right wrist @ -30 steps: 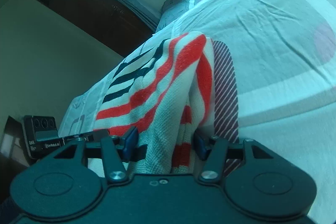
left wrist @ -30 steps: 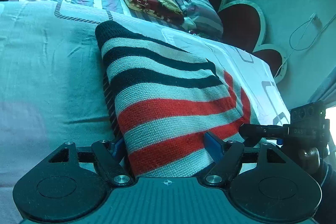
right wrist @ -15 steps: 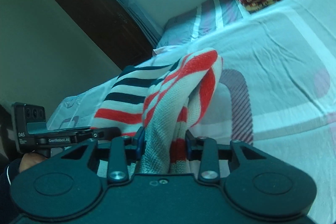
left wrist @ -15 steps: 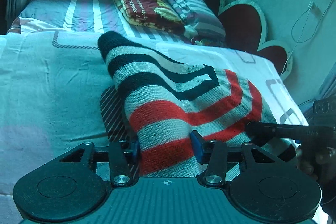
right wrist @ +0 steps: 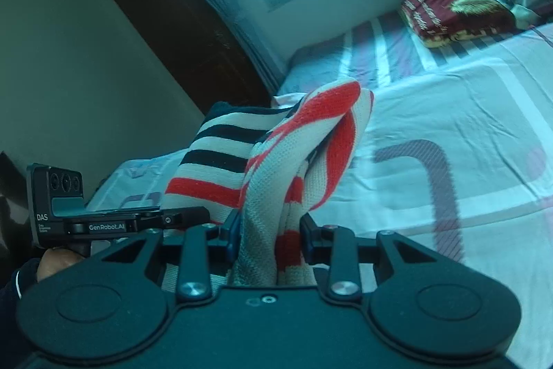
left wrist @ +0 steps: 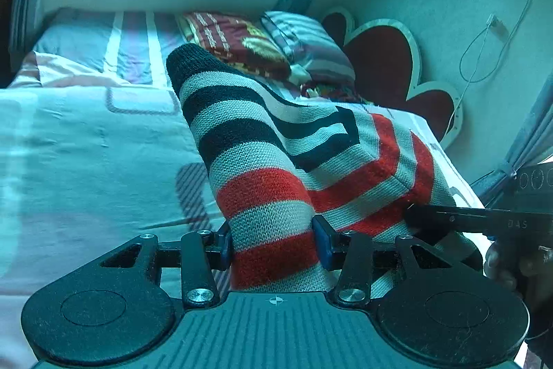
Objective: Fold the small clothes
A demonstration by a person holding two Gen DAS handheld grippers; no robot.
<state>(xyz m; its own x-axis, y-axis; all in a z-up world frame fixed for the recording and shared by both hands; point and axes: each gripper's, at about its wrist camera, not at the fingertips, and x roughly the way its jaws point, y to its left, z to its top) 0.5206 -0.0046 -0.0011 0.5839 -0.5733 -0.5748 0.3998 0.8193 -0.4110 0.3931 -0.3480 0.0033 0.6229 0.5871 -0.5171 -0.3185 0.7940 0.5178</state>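
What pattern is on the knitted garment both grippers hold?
The knitted garment has horizontal stripes: black and pale at one end, red and pale at the other. Clearest in the left wrist view.

- On the black camera block of the left gripper (right wrist: 186,219), seen from the right wrist view: "DAS" in pale letters on its side, smaller lines beneath too tiny to read.
- On the black bar below that block: "GenRobot.AI" in white.
- On the black side bar of the right gripper (left wrist: 414,217), seen from the left wrist view: "DAS", faint.
- On the folded maroon and gold blanket (right wrist: 456,11) at the far end of the bed: pale rows of lettering, blurred, not legible.
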